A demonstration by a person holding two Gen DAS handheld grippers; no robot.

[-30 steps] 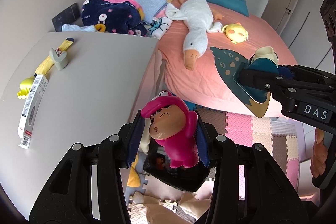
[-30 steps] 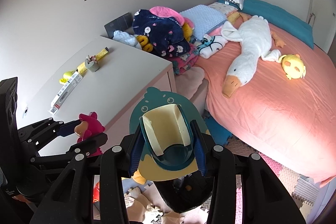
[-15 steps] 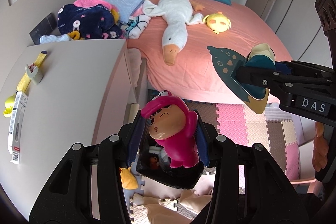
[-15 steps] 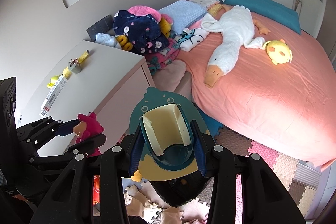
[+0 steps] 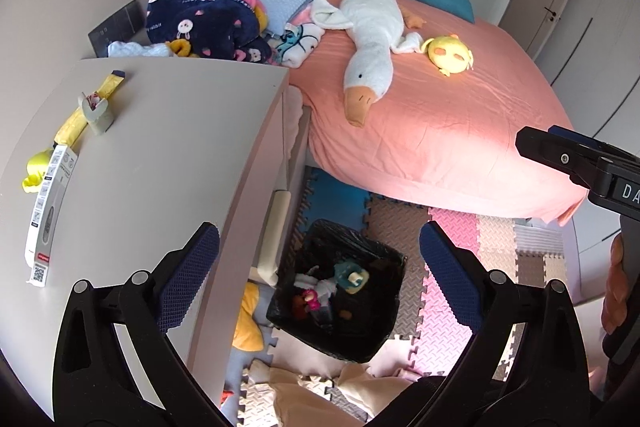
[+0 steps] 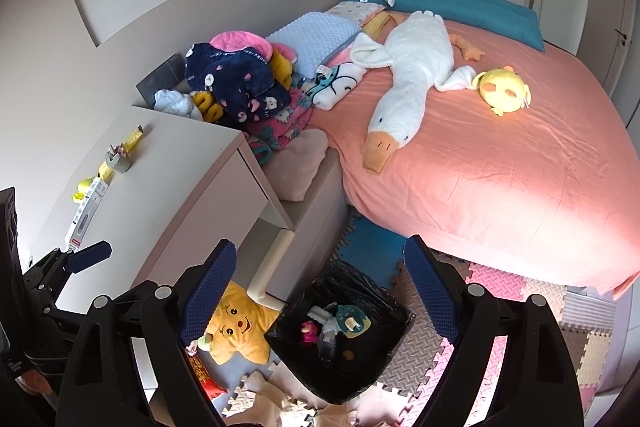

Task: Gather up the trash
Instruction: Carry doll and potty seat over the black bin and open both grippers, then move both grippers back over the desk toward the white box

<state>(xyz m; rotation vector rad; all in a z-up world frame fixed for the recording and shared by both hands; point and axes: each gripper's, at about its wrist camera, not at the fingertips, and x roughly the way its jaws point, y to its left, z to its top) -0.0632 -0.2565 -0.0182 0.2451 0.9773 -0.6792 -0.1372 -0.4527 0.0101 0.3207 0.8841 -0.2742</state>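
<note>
Bin [image 5: 362, 343], black-lined, stands on the foam floor below both claws and holds a teal duck-shaped holder [image 5: 352, 275] and a small pink figurine [image 5: 310, 297]; both look light and rigid, best pinched across the body. Left gripper [image 5: 320, 269] and right gripper [image 6: 320, 285] are spread wide, empty.

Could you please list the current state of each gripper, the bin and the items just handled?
Left gripper: open, empty, above the bin.
Right gripper: open, empty, above the bin.
Bin: lined with a black bag, upright, partly filled.
Pink figure: lying in the bin.
Teal toy: lying in the bin.
</note>
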